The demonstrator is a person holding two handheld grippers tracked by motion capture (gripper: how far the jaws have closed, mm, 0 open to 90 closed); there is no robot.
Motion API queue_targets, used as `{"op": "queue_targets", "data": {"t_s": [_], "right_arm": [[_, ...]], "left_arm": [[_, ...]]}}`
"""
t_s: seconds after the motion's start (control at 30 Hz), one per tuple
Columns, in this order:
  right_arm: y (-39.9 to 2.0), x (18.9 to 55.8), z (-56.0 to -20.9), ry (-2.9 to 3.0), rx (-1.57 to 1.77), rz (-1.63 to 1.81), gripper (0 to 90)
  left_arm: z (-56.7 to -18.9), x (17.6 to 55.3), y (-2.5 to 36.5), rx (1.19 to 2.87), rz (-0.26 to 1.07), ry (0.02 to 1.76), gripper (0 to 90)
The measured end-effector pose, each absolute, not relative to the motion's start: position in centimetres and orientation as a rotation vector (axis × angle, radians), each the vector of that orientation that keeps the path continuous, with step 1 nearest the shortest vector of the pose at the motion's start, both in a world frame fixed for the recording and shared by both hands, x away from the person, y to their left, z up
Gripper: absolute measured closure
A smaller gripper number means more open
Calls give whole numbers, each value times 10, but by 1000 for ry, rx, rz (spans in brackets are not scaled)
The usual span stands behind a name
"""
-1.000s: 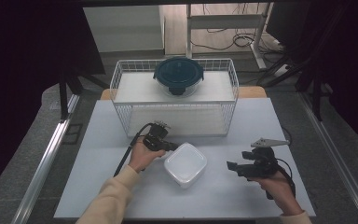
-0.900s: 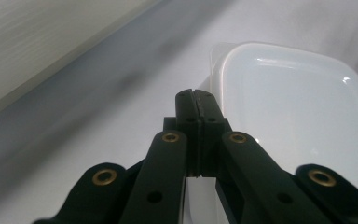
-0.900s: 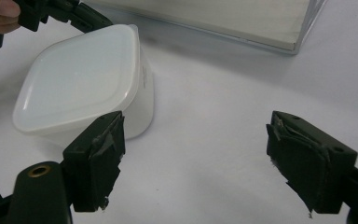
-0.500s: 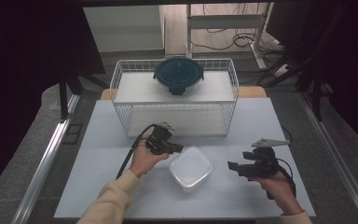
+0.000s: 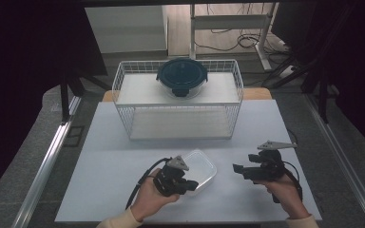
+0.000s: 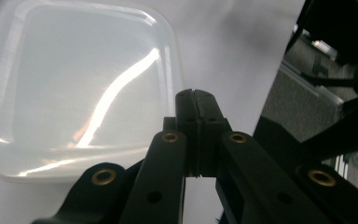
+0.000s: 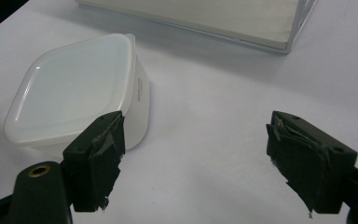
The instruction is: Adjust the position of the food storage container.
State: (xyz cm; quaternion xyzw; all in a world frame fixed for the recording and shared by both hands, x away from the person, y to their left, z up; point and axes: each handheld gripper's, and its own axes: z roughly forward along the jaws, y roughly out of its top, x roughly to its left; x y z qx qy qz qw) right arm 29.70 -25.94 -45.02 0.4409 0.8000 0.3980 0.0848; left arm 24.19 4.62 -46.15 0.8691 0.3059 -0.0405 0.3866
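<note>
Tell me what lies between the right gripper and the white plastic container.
Nothing: in the high view, bare white table top separates the right gripper from the white plastic container. The right gripper view shows the same bare stretch.

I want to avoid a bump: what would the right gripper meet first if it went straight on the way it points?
Probably the white lidded container: the right gripper points at it across bare table, jaws open. Depth is hard to judge, though.

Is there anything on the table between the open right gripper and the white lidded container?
Nothing visible. In the right gripper view, only bare table lies between the right gripper and the white container. The shut left gripper sits at the container's opposite side in the high view, and the wire basket stands farther back.
</note>
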Motion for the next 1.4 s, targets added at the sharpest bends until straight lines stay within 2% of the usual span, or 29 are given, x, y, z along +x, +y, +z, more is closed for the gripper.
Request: {"op": "queue_targets", "data": {"t_s": [0.47,0.6,0.7,0.9,1.4], "right_arm": [[-261,298,-453,2395,1316,1174,193],[-261,299,-454,2394,1314,1173,193],[-261,299,-454,2398,1313,1170,193],[-262,299,-454,2398,1315,1171,193],[-259,298,-454,2404,1309,1170,193]], "left_arm": [[-496,228,25,2318,-76,768,900],[-496,232,29,2319,-36,786,900],[-498,237,33,2313,-68,795,900],[-498,239,36,2309,-49,810,900],[-495,263,74,2248,-21,927,900]]}}
